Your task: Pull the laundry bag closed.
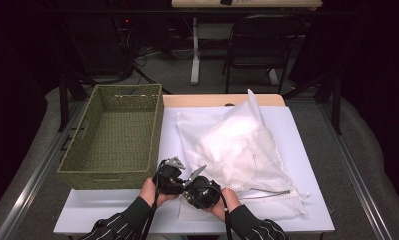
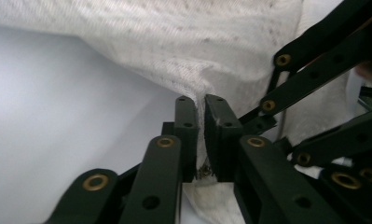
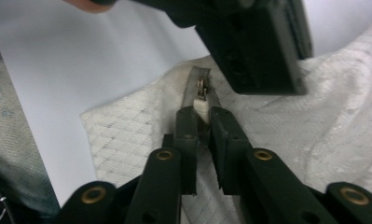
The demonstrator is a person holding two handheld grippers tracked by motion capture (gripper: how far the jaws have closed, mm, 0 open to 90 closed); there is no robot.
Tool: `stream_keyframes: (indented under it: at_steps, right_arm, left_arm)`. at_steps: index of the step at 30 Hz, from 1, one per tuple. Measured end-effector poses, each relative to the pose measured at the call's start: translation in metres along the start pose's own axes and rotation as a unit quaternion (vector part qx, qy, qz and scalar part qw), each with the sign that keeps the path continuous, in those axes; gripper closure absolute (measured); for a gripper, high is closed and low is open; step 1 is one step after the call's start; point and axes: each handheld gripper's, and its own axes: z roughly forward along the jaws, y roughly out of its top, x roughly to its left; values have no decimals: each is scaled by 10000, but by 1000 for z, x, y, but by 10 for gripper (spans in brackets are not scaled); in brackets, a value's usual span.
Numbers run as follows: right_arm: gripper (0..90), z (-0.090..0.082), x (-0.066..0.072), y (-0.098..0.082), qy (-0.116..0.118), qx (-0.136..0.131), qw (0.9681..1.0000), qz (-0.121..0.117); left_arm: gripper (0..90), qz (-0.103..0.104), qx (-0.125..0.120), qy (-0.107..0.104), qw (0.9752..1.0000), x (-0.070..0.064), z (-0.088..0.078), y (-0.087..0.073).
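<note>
A white mesh laundry bag [image 1: 237, 145] lies puffed up on the white tabletop [image 1: 299, 150]. Both grippers meet at its near left corner. My left gripper [image 1: 169, 176] is shut on the bag's fabric edge [image 2: 197, 56], pinching a fold between its pads [image 2: 187, 116]. Just right of it, my right gripper [image 1: 201, 192] is shut on the white zipper pull [image 3: 201, 105], which hangs from the metal slider [image 3: 200, 87]. In the right gripper view the left gripper's black body [image 3: 258, 42] looms just beyond the slider, above the bag [image 3: 314, 130].
An olive wicker basket [image 1: 159, 130] stands with nothing in it at the table's left, close beside the bag. A strip of zipper tape [image 1: 269, 192] runs along the bag's near edge. A chair [image 1: 259, 45] and desk legs stand beyond the table's far wooden edge [image 1: 212, 100].
</note>
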Motion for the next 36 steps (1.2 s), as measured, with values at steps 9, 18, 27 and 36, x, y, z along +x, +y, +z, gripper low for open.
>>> stream_keyframes:
  at_steps: [9,18,27,36]
  right_arm:
    - [840,0,0,-1,-20,-26,10000,-56]
    - [803,-1,1,-2,12,-19,9999,-157]
    - [751,-11,-3,0,219,-192,9996,-68]
    - [778,-16,-5,1,488,-186,9986,106]
  left_arm:
    - [688,-220,143,-204,9994,10,-2,-11]
    - [866,-66,186,-355,9992,7,3,-13]
    - [868,86,-172,-366,9991,-2,-8,-10]
    - [868,90,-190,-343,9992,-5,-8,-9]
